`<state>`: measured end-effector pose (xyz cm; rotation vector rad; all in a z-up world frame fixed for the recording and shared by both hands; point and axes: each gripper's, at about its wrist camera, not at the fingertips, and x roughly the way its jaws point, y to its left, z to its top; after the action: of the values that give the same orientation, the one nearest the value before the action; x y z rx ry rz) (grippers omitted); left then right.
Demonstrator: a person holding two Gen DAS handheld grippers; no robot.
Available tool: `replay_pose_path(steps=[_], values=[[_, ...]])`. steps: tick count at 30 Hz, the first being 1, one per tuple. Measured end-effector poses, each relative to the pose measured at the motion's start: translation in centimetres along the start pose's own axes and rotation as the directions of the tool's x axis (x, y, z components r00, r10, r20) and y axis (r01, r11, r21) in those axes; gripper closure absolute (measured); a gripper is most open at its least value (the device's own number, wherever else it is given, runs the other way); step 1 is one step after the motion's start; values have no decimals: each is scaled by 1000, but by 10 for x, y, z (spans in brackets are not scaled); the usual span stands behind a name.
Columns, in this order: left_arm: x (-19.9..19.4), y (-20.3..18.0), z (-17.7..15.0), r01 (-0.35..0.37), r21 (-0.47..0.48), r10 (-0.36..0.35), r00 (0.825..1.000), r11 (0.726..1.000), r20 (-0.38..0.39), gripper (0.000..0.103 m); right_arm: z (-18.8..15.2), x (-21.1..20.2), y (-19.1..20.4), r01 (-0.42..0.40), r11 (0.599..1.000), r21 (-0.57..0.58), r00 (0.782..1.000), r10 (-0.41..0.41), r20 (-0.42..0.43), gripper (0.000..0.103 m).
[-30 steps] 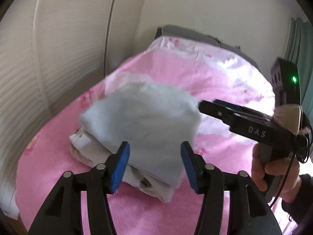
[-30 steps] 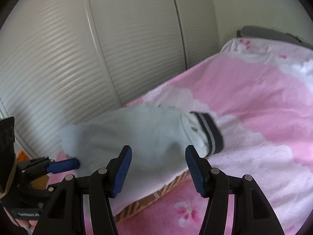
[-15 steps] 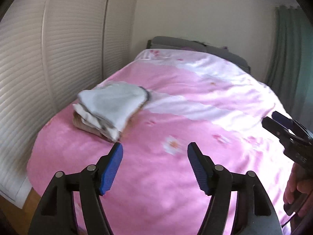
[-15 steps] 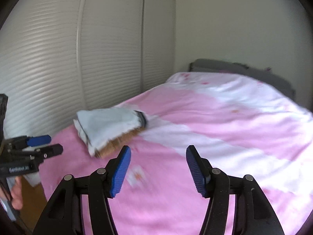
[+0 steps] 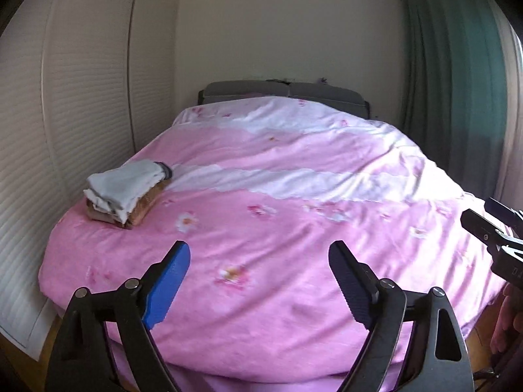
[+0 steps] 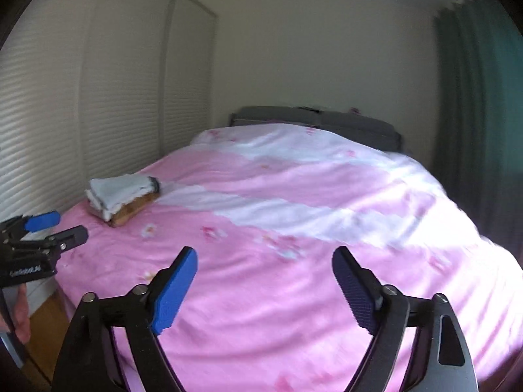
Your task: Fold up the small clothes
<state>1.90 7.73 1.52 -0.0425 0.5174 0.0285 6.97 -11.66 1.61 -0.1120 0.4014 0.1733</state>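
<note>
Both sets of jaws have just been opening & are standing spread wide, nothing btwn them. Left gripper (image 5: 259, 259) & right gripper (image 6: 264, 266) are now hanging over bare pink duvet (image 5: 294, 228) near the bed's foot. A sec ago the folded pale-blue garment sat right at the jaws; now it's lying on top of the clothes stack (image 5: 126, 192), well off up-left of both jaws. Reads as: that piece is done, hands backing off for the next, none in view. Both grippers are pointing fwd, tilted down, side by side; left gripper visible at left of right jaws.
</note>
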Motion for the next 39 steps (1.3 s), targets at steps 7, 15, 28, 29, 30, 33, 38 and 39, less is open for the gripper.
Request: replay_pose_path(steps=[7,15,28,29,30,33,38,39], values=[[-18,-45,-8,-20,28,19,999,999,26,3,-25,-61,-67,132,984,118,991,-135,18,8],[-21,-61,-27,-47,38,47,999,998,14,0,-48,-88,-89,225,966,130,974,-227,-1,7],[-19,-48,-39,-67,8,67,997,998,-26,0,-55,-87,-71,181,976,121,984,-179,-22,7],[-18,-47,-39,-66,7,66,997,998,-28,0,-55,-87,-71,181,976,123,984,-180,-20,7],[-18,-46,-39,-67,9,68,997,998,-29,0,-55,-88,-72,181,975,128,983,-180,-18,7],[-18,-46,-40,-68,11,69,997,998,-27,0,-56,-88,-76,174,974,142,985,-173,-23,7],[-16,-49,-42,-65,26,66,997,998,-38,0,-53,-90,-80,185,974,131,983,-184,-21,7],[-15,-50,-42,-64,27,65,997,998,-40,0,-52,-90,-80,187,974,131,982,-186,-22,7]])
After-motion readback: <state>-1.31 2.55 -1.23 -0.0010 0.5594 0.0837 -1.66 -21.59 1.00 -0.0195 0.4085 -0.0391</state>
